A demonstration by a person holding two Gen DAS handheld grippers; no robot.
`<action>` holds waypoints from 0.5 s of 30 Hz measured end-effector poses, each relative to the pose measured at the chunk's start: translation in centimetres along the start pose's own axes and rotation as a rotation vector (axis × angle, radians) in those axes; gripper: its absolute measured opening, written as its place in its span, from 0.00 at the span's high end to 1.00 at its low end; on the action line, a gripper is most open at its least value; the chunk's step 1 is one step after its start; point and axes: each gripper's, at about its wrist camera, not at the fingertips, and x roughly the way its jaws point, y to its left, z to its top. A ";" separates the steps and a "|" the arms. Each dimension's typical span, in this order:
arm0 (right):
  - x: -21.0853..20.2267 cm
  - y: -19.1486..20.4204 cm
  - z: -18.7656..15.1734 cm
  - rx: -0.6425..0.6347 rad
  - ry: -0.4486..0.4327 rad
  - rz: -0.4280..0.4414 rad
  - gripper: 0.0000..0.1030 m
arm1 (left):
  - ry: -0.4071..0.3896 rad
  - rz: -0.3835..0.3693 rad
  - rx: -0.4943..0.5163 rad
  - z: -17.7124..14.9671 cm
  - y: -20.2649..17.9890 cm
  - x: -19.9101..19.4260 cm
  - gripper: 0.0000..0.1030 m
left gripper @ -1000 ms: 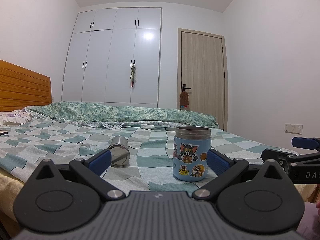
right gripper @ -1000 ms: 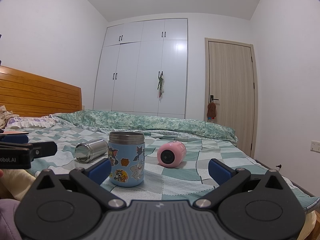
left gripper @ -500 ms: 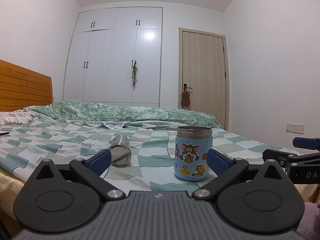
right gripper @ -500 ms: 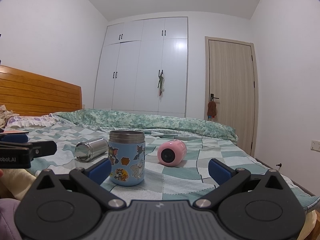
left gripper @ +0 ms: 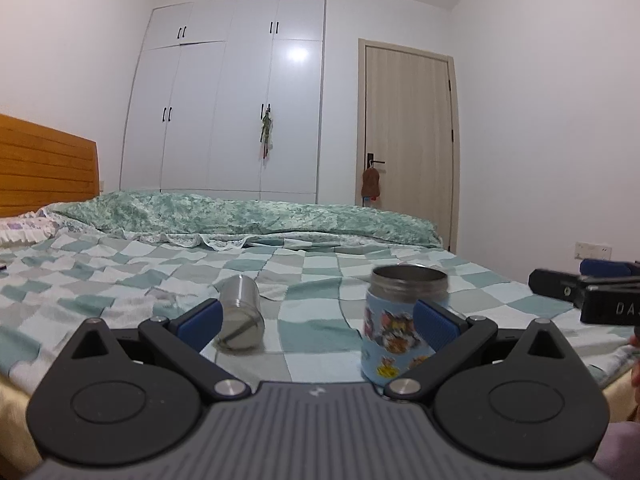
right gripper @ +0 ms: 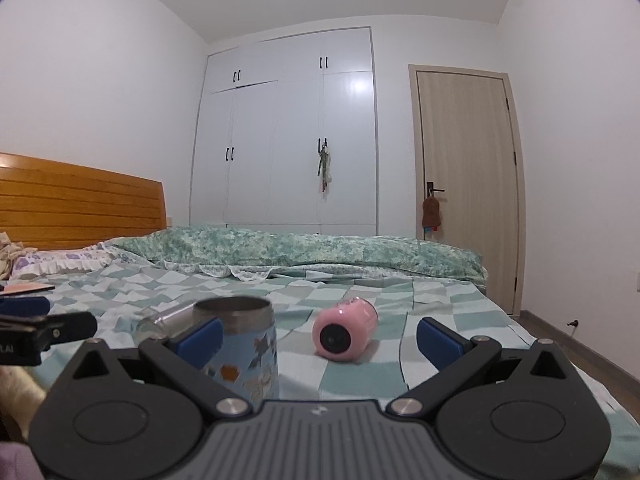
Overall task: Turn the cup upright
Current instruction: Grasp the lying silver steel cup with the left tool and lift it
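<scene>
On the checked bed [right gripper: 360, 296], a steel cup [left gripper: 240, 316] lies on its side left of the upright blue cartoon cup [right gripper: 244, 356]. Right of that blue cup, a pink cup [right gripper: 344, 330] lies on its side, base toward the camera. The left hand-held gripper [left gripper: 318, 322] is spread wide, empty, near the blue cup. The right hand-held gripper [right gripper: 318, 336] is likewise spread, empty, with the pink cup seen between its fingers.

My left wrist camera sits low at the near edge of the bed [left gripper: 120, 264], facing across it to the far wardrobe [left gripper: 236, 96]; my right wrist camera looks the same way from just to the right. Both views share the cartoon cup [left gripper: 394, 320] [right gripper: 248, 348], close in front; each catches the other gripper at its edge.
</scene>
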 end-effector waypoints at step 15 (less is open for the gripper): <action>12.3 -4.2 5.6 -0.032 0.082 0.136 0.00 | 0.154 0.035 0.030 6.3 2.1 9.8 0.00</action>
